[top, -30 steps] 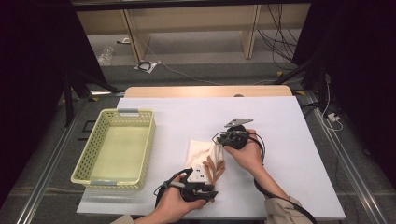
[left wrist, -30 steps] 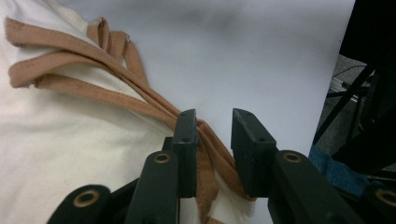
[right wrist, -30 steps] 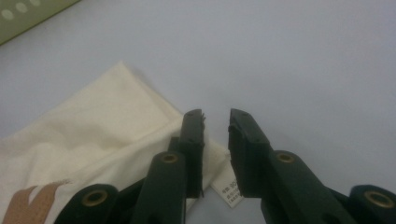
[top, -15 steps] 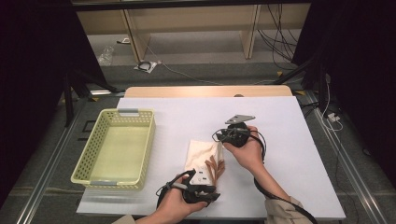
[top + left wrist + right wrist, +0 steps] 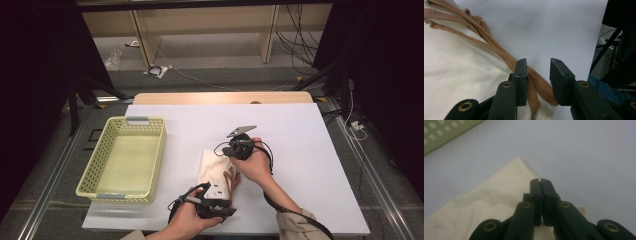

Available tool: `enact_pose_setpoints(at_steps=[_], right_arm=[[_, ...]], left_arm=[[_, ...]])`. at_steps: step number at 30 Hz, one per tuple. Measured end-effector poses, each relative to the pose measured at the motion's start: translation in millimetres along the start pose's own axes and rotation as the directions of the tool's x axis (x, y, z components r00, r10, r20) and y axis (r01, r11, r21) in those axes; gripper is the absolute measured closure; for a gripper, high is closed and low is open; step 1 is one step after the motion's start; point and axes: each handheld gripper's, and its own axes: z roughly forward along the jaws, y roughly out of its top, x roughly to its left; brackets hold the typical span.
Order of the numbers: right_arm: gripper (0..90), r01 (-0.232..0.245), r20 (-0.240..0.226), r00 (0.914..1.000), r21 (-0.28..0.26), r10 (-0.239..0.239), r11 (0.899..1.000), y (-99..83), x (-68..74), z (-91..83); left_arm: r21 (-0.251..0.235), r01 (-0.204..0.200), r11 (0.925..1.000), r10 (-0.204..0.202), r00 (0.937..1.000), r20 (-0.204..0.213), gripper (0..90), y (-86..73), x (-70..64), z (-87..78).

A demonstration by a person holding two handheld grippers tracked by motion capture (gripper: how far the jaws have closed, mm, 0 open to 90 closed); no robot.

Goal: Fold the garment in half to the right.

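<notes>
Left gripper (image 5: 537, 82) has slid nearer the tote bag's (image 5: 212, 167) brown handles (image 5: 534, 85), jaws apart astride them. Right gripper (image 5: 540, 185) pinches cloth edge. Next: close on handles.

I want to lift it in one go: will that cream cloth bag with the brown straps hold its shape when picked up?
Probably not. The cloth bag lies flat and wrinkled, so it likely droops. Its brown straps, lying between the open left claw, look soft and would dangle. It seems light.
</notes>
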Motion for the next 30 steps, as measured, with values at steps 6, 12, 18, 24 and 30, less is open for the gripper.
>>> enact_pose_setpoints(at_steps=[6, 12, 18, 24, 30], right_arm=[[89.1, -0.017, 0.018, 0.9997, 0.043, 0.016, 0.999, -7.7, -5.8, -3.0], [88.5, -0.053, 0.025, 0.9983, 0.062, 0.052, 0.997, -18.3, -15.5, -8.9], [85.0, -0.069, 0.037, 0.9971, 0.078, 0.066, 0.995, -24.6, -21.4, -8.0], [83.9, -0.097, 0.046, 0.9945, 0.088, 0.094, 0.991, -30.3, -26.1, -5.0], [85.2, -0.11, 0.049, 0.9931, 0.08, 0.106, 0.991, -31.9, -26.5, -0.7]], left_arm=[[-0.012, 0.004, 0.9999, -0.004, 1.0, 0.003, 64.0, 0.6, 0.0, -3.1], [-0.047, 0.018, 0.9987, -0.017, 0.9998, 0.008, 55.0, 2.9, 0.0, -11.4], [-0.08, 0.026, 0.9964, -0.027, 0.9996, -0.004, 48.8, 1.4, 4.0, -23.5], [-0.057, 0.043, 0.9975, -0.047, 0.9971, -0.061, 59.7, -9.5, 19.2, -36.6], [-0.03, 0.075, 0.9967, -0.077, 0.9928, -0.091, 68.8, -17.4, 29.7, -40.4]])
